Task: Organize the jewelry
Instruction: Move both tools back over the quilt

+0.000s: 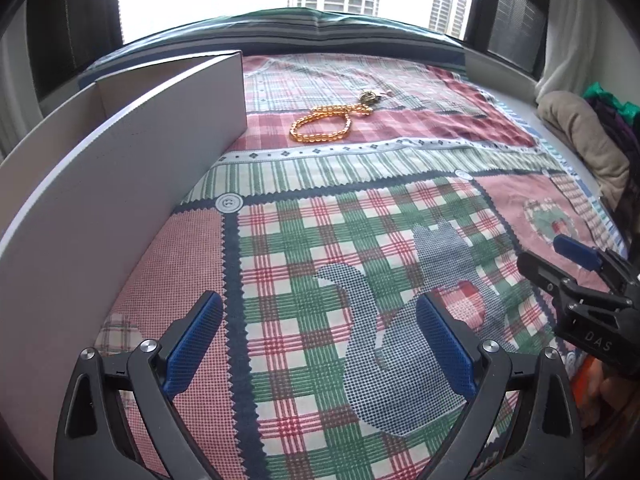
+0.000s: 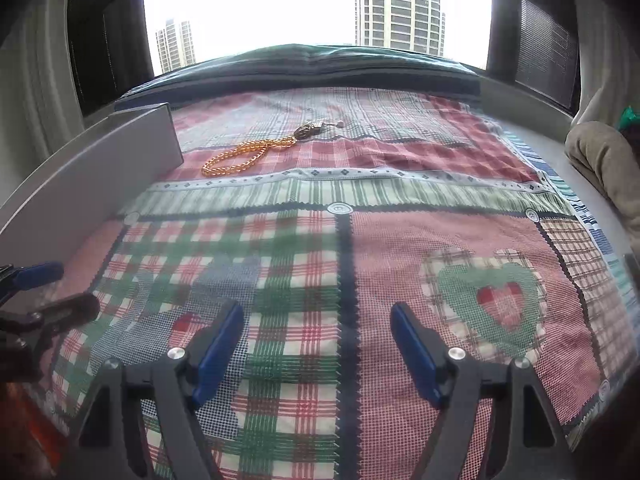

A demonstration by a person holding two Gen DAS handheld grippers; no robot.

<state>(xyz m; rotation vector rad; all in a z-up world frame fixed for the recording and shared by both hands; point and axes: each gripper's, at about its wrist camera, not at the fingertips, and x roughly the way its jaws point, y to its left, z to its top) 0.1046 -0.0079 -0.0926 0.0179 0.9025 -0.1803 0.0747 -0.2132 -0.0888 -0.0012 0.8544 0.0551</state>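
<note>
An amber bead bracelet (image 1: 322,124) with a small brass charm (image 1: 369,97) lies on the plaid cloth at the far side, just right of a white open box (image 1: 132,148). It also shows in the right wrist view (image 2: 240,158), next to the box (image 2: 120,172). My left gripper (image 1: 320,344) is open and empty, low over the cloth, well short of the bracelet. My right gripper (image 2: 318,352) is open and empty, also near the front. Each gripper shows at the edge of the other's view: the right one (image 1: 560,264), the left one (image 2: 44,288).
The patchwork plaid cloth (image 2: 340,260) covers the tabletop. A beige bundle of fabric (image 1: 584,140) lies at the far right edge. A striped cushion (image 1: 320,28) and a window run along the back.
</note>
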